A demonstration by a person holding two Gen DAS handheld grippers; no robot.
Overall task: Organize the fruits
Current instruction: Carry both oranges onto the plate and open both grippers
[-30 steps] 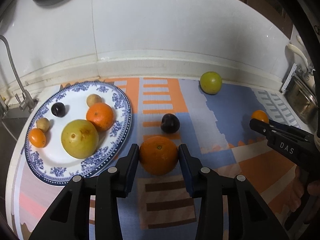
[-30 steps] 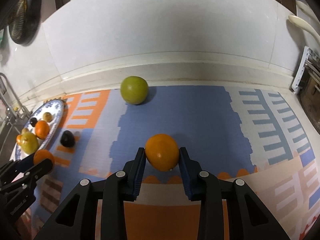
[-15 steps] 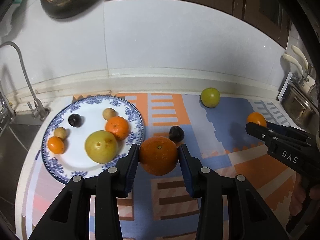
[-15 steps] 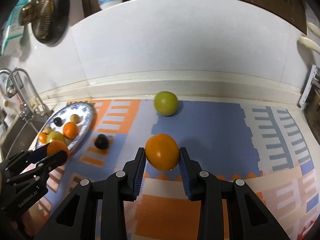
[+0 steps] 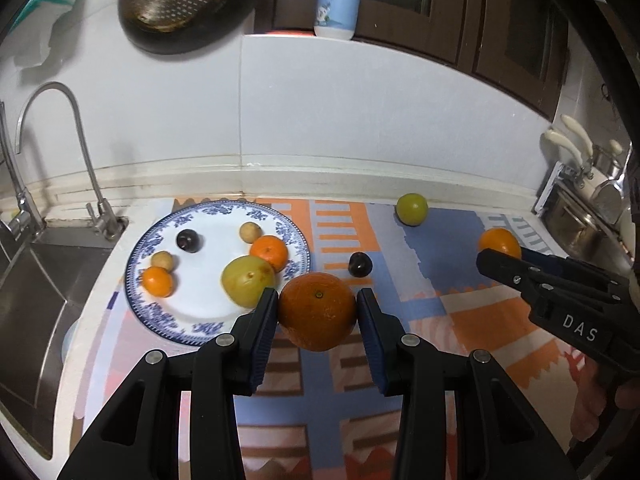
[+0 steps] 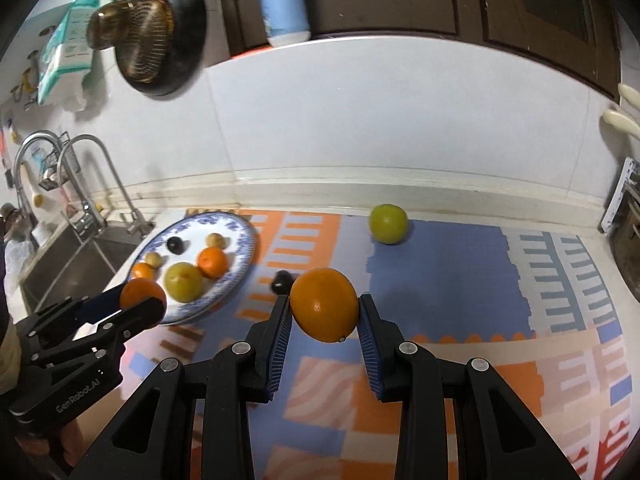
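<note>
My left gripper [image 5: 317, 312] is shut on a large orange [image 5: 317, 311] and holds it above the mat, just right of the blue-patterned plate [image 5: 188, 322]. The plate holds a yellow-green fruit [image 5: 248, 280], two smaller oranges, a dark plum and two small brown fruits. My right gripper [image 6: 325, 312] is shut on another orange [image 6: 324, 304], raised above the mat; it also shows in the left wrist view [image 5: 499, 243]. A dark plum [image 5: 360, 264] and a green fruit [image 5: 411, 209] lie on the mat.
A steel sink [image 5: 36, 304] with a tap [image 5: 80, 148] lies left of the plate. The white tiled wall [image 5: 360, 120] stands behind the patterned mat [image 5: 440, 240]. A rack with utensils [image 5: 584, 200] stands at the right. A strainer and a bottle sit up high.
Both grippers have lifted their oranges up off the mat and drawn back, so more of the wall, sink and counter shows. The fruits on the plate and mat have not moved.
</note>
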